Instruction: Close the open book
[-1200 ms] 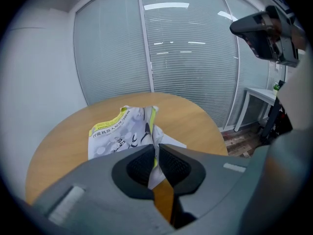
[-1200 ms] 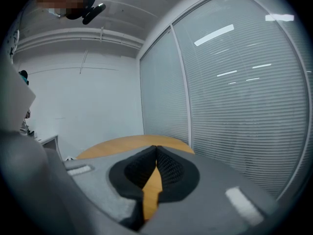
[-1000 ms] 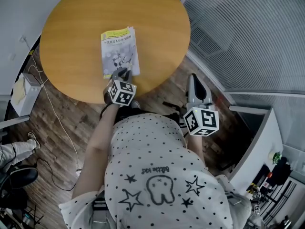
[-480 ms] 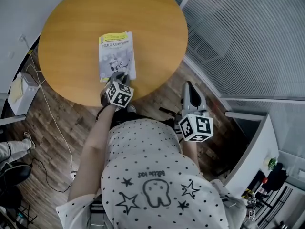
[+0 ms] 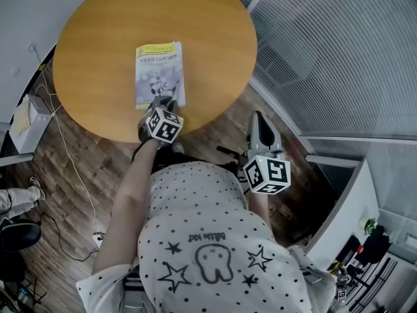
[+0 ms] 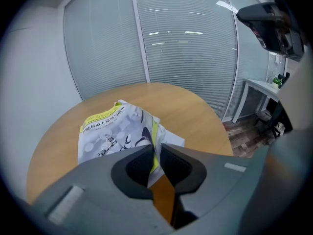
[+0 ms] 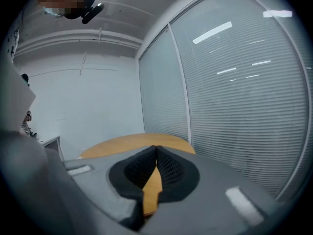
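You're in an office meeting room: glass partition walls (image 6: 102,53) backed by slatted blinds (image 6: 186,48), a round wooden table (image 5: 98,18), wood-plank flooring (image 5: 85,168), and a white side desk (image 6: 261,87).

The book (image 5: 160,74) lies on the round table (image 5: 98,25).

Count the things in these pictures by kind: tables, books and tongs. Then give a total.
round wooden table: 1
book: 1
tongs: 2, the left tongs and the right tongs
Total: 4
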The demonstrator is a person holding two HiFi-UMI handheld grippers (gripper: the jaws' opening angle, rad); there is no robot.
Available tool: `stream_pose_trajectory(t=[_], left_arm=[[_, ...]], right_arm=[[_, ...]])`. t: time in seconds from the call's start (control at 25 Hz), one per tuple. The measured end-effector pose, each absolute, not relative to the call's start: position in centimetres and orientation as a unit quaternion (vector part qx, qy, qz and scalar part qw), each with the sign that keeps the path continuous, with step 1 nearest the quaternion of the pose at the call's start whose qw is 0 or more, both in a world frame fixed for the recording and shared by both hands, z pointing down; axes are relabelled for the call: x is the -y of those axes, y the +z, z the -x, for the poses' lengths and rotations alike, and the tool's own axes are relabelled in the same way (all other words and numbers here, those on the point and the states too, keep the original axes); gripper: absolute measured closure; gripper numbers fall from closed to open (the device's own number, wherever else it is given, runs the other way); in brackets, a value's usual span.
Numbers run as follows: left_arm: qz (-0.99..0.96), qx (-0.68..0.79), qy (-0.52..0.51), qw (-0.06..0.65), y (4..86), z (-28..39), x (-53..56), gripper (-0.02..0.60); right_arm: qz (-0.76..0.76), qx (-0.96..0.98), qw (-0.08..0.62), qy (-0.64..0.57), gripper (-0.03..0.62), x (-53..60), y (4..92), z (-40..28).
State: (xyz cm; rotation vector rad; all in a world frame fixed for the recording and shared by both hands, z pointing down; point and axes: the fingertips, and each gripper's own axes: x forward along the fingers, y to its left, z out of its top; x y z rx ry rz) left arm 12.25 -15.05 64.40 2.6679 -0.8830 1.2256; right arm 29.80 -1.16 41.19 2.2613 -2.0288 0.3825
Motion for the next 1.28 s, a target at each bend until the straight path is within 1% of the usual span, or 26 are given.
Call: stream_pose_trajectory(t=[0.48, 0.52, 0.6, 0.64, 0.84, 1.08, 1.28], left_arm=[[-0.877, 0.289, 0.377, 0.065, 64.1, -12.2, 14.9, 0.524], [-0.881, 0.284, 0.373, 0.068, 64.1, -12.3, 14.7, 0.5], [-0.887, 0.272, 0.367, 0.072, 64.1, -12.6, 14.2, 0.387], [-0.89, 0.267, 0.363, 0.072, 64.1, -12.7, 13.9, 0.357], [-0.901, 0.259, 0.341, 0.073, 63.4, -13.0, 13.4, 0.308], [-0.907, 0.264, 0.32, 0.076, 62.2, -13.3, 13.5, 0.302], [-0.909, 0.284, 0.29, 0.09, 60.7, -13.1, 14.2, 0.316]], right_arm=[[-0.747, 0.652, 0.038, 0.126, 0.589, 0.0, 41.1, -30.2], [-0.748, 0.65, 0.038, 0.126, 0.589, -0.1, 41.1, -30.4], [-0.751, 0.647, 0.039, 0.126, 0.589, -0.3, 41.1, -30.6], [-0.752, 0.646, 0.039, 0.126, 0.589, -0.4, 41.1, -30.7], [-0.754, 0.644, 0.04, 0.126, 0.589, -0.2, 41.0, -31.0], [-0.75, 0.648, 0.039, 0.125, 0.589, -0.1, 40.9, -30.8], [-0.75, 0.648, 0.037, 0.126, 0.589, -0.2, 40.9, -30.9]])
